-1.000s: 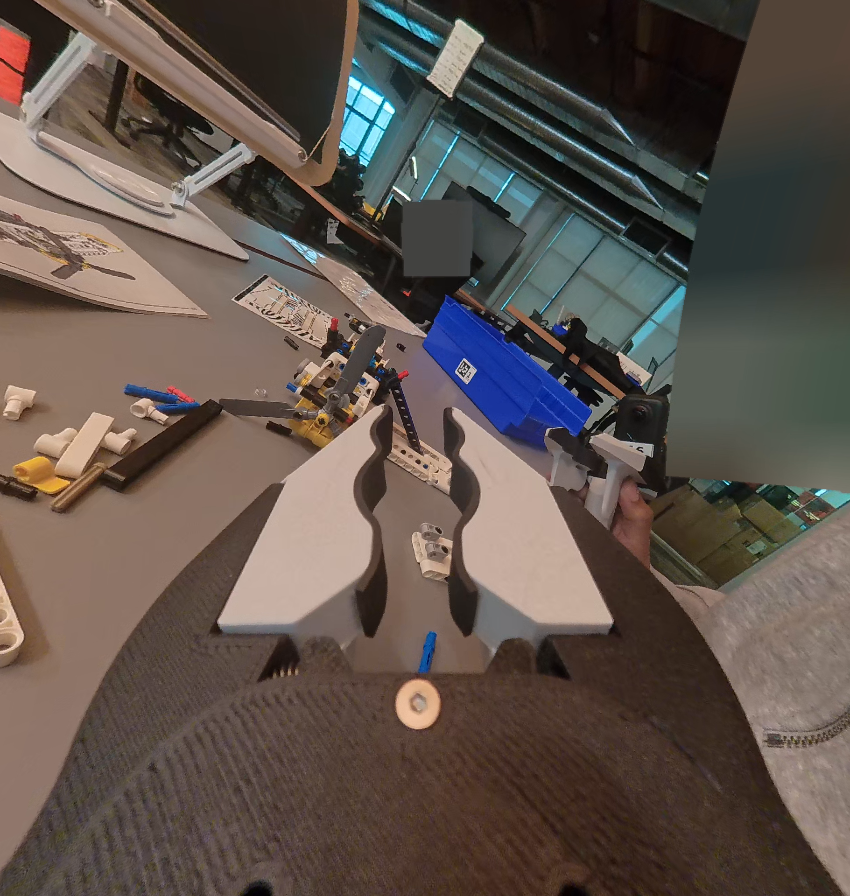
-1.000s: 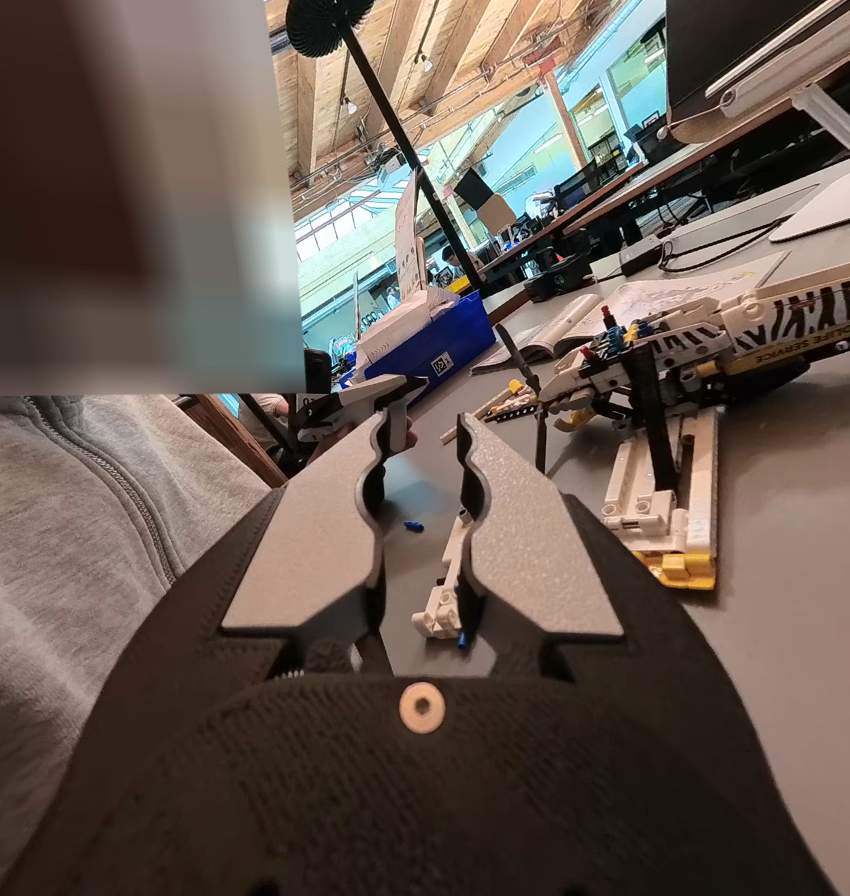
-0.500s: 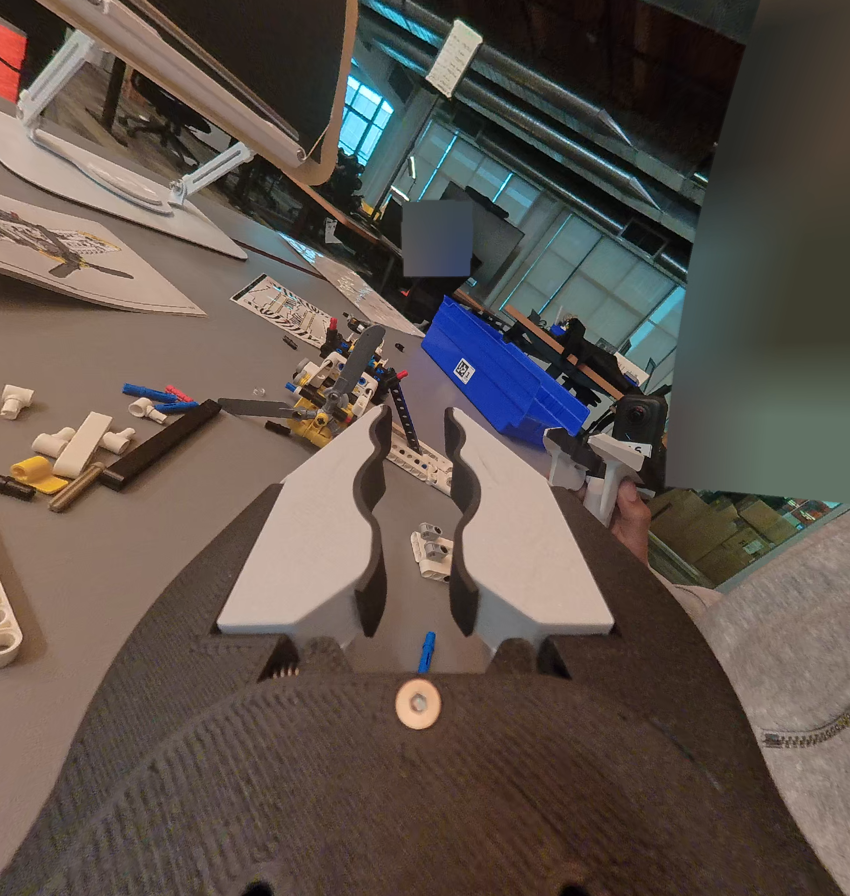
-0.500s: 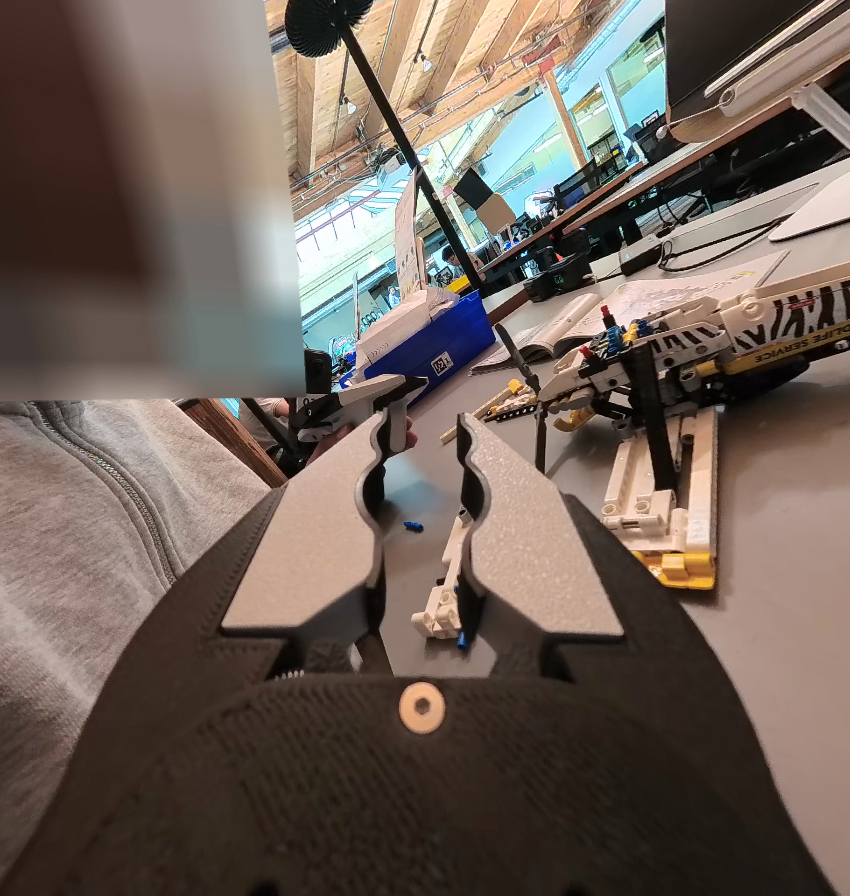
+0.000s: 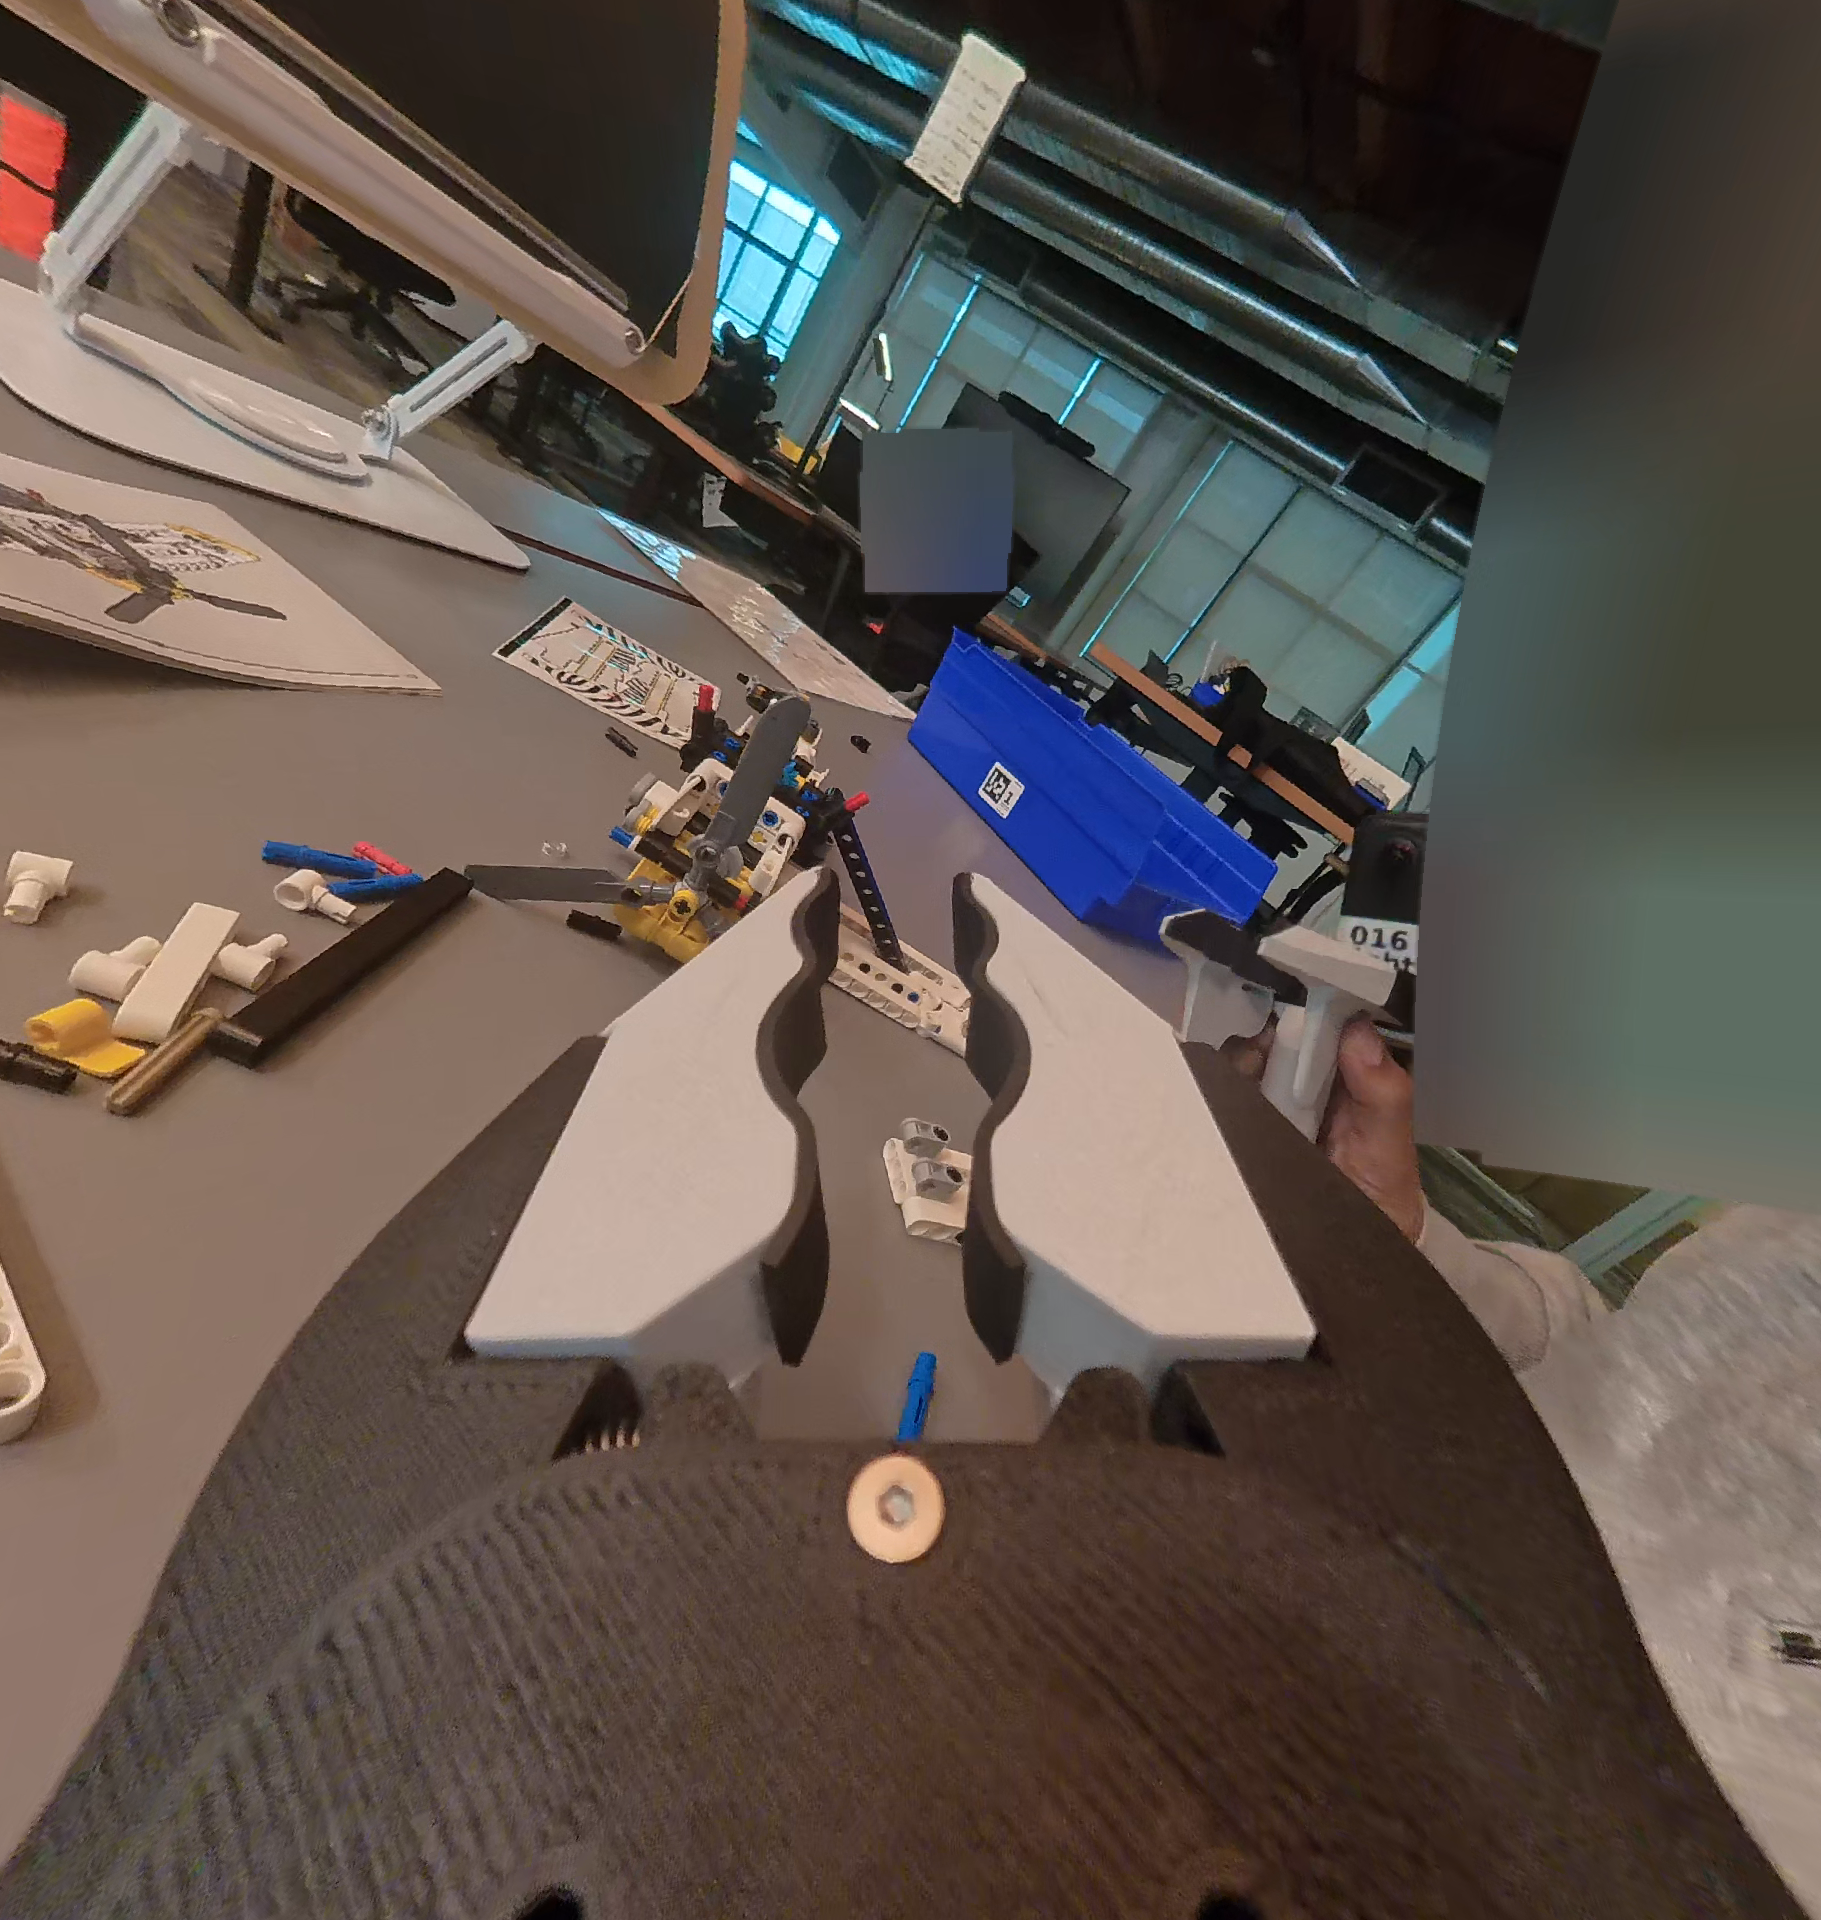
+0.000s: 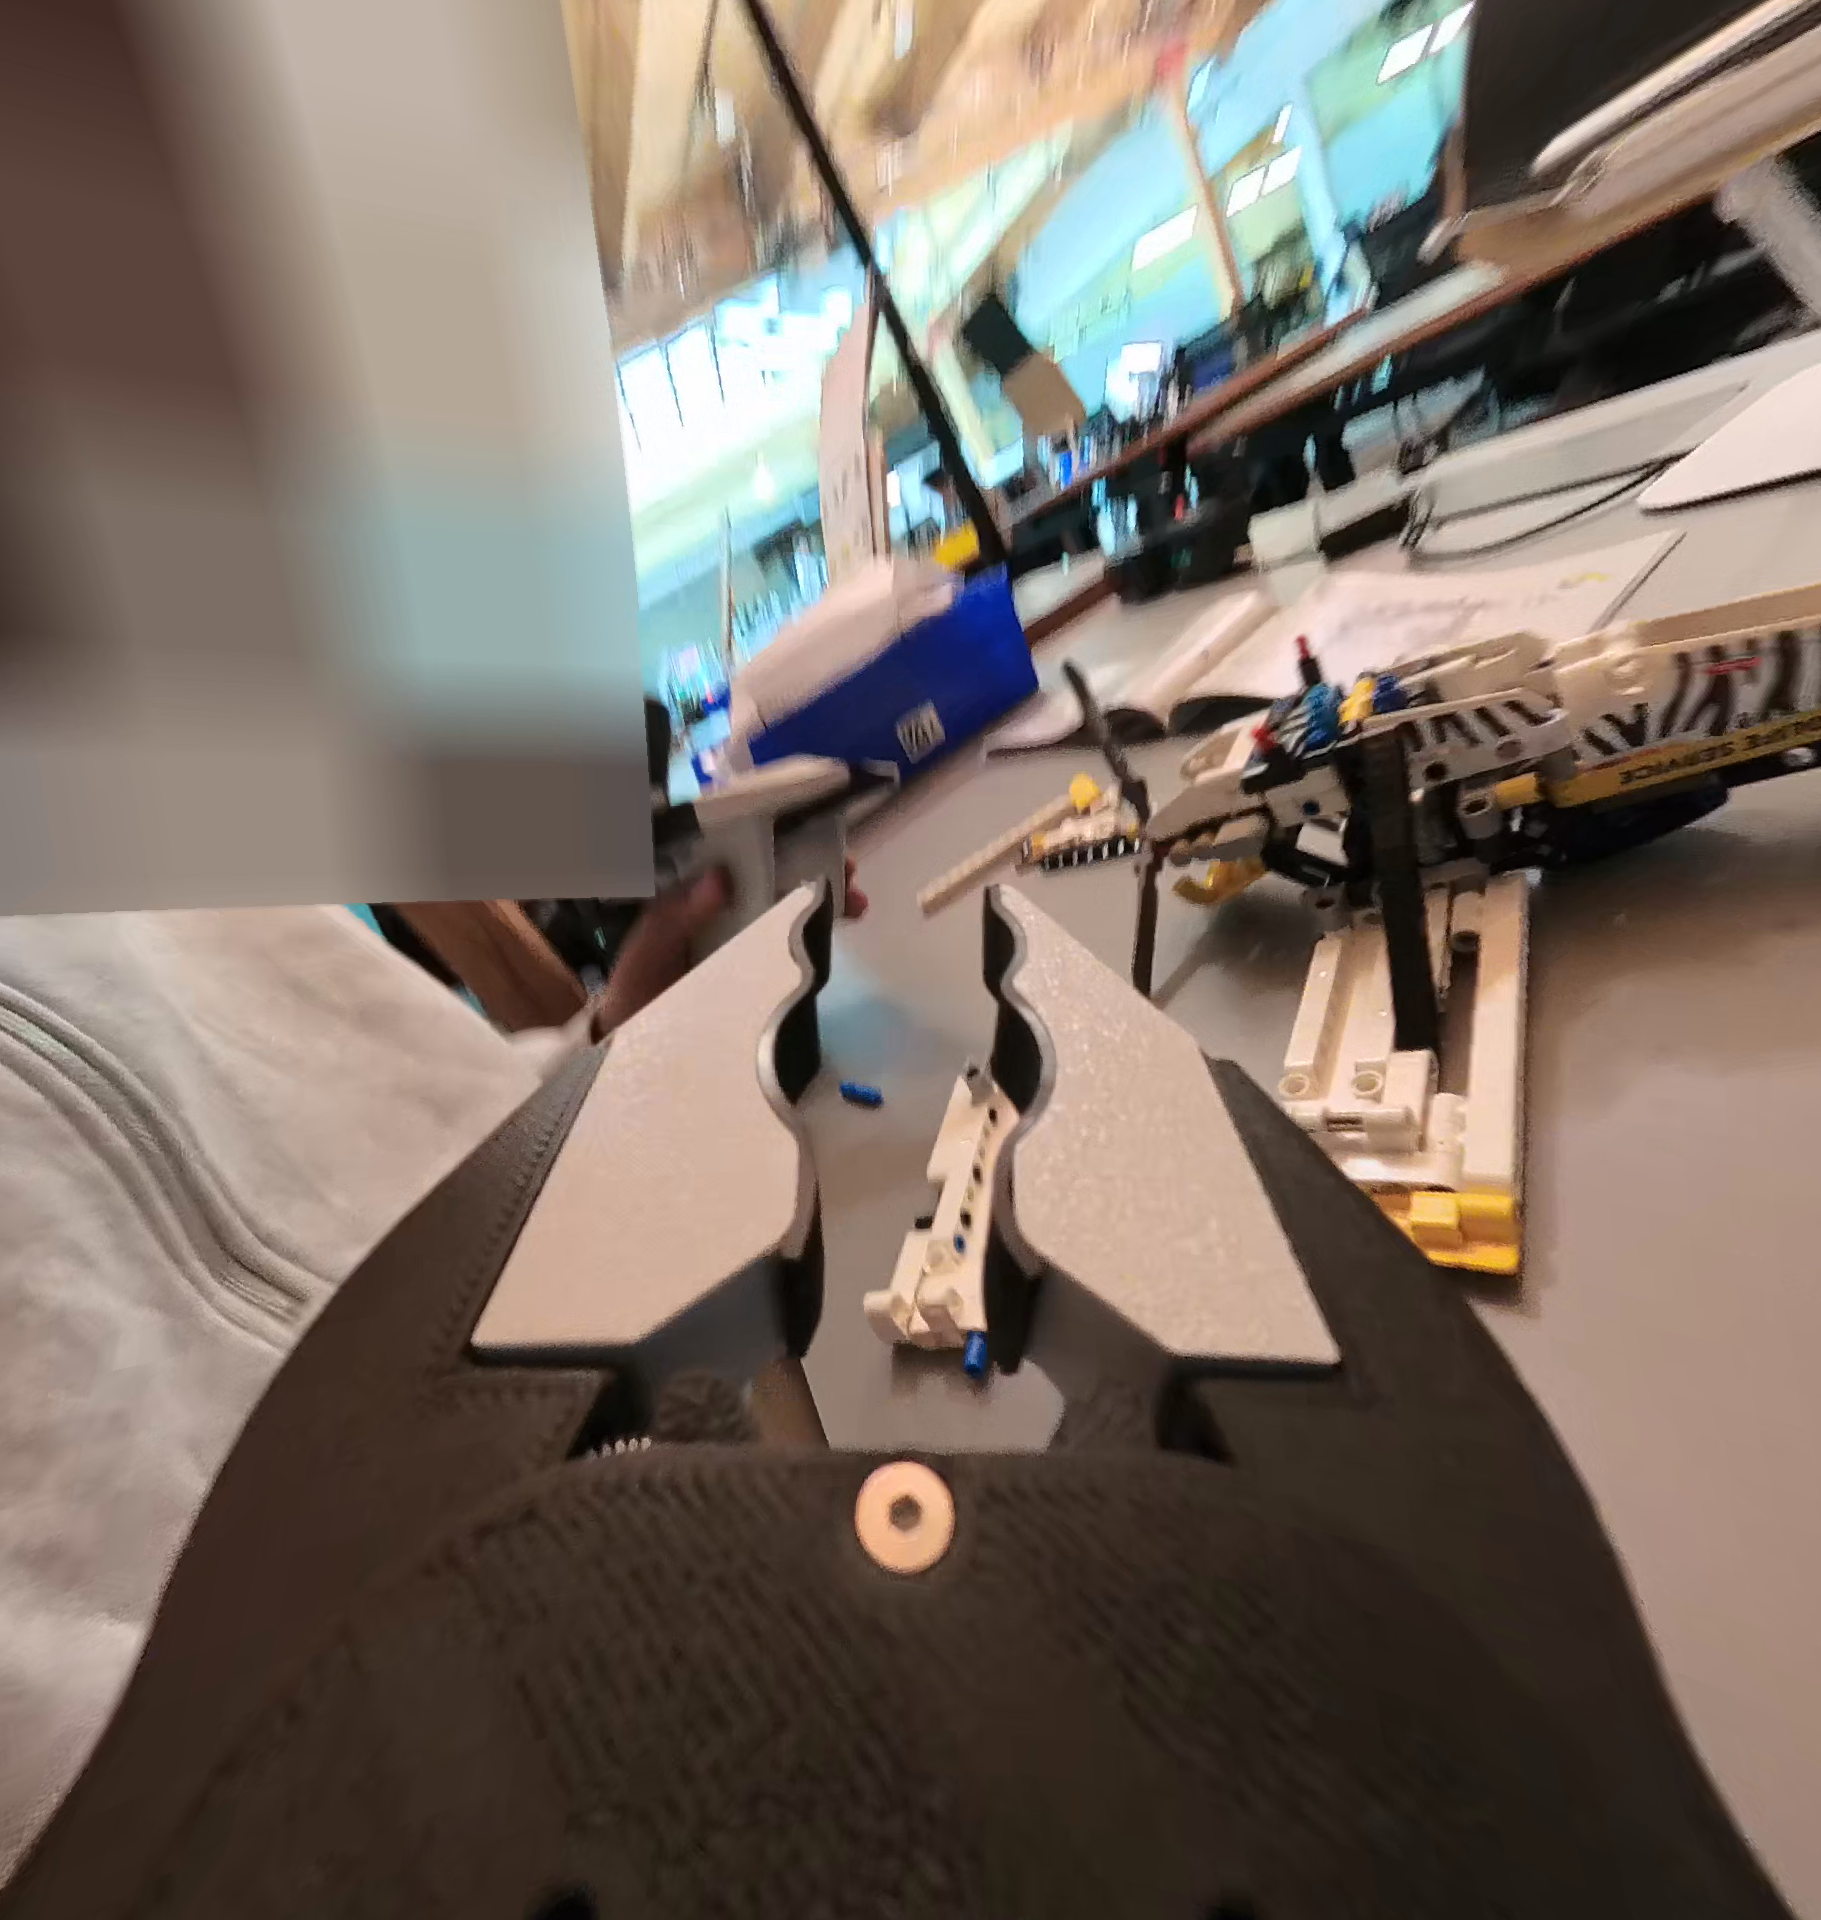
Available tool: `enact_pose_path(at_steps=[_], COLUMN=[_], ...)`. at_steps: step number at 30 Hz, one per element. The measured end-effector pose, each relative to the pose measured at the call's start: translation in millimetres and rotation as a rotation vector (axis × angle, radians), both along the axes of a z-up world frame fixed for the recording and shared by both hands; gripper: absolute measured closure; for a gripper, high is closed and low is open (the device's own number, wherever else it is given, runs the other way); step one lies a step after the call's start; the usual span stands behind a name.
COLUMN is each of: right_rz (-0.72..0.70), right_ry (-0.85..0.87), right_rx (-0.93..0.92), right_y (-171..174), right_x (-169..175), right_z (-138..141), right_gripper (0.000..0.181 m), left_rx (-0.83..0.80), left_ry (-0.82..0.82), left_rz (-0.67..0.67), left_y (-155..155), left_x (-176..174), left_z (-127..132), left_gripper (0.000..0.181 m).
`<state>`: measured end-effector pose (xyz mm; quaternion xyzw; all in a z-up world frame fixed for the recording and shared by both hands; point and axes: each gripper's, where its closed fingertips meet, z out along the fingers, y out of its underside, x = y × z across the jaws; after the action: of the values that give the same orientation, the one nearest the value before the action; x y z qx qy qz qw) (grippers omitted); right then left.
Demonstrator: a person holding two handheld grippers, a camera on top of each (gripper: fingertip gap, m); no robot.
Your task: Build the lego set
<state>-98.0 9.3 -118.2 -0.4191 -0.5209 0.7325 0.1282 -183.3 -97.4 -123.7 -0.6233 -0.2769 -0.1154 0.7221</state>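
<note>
Two hand-held grippers hover open over a grey table of Lego parts.
The left gripper (image 5: 890, 904) and right gripper (image 6: 906, 914) hold nothing; a small white assembly (image 6: 953, 1216) lies between the right jaws, the helicopter model (image 6: 1405, 758) toward the table's far side.

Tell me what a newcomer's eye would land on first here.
The zebra-striped Lego helicopter on the grey table, right of the open right gripper. A small white Lego assembly lies between that gripper's fingers. In the left wrist view, loose Lego pieces lie left of the open left gripper, a blue bin behind.
</note>
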Motion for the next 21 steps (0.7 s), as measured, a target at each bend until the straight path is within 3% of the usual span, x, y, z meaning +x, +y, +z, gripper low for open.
enact_pose_path(at_steps=[7, 10, 13, 21], right_rz=[0.078, 0.232, 0.253, 0.280], right_ry=[-0.049, -0.126, -0.167, -0.237], right_rx=[0.425, 0.581, 0.815, 0.865], right_y=[-11.3, -25.3, -25.3, -30.7], right_x=[5.5, 24.9, 29.9, 28.7], right_z=[-26.5, -53.4, -82.7, -101.3], right_gripper=[0.141, 0.135, 0.135, 0.142], left_rx=[-0.017, -0.021, -0.023, -0.017], left_ry=[0.005, 0.005, 0.005, 0.005], left_rz=[0.011, 0.013, 0.012, 0.010], left_y=[0.9, 1.0, 1.3, 0.8], left_x=[-0.5, -0.6, -0.6, -0.5], left_z=[-1.3, -1.8, -1.9, -1.4], left_gripper=[0.161, 0.161, 0.161, 0.161])
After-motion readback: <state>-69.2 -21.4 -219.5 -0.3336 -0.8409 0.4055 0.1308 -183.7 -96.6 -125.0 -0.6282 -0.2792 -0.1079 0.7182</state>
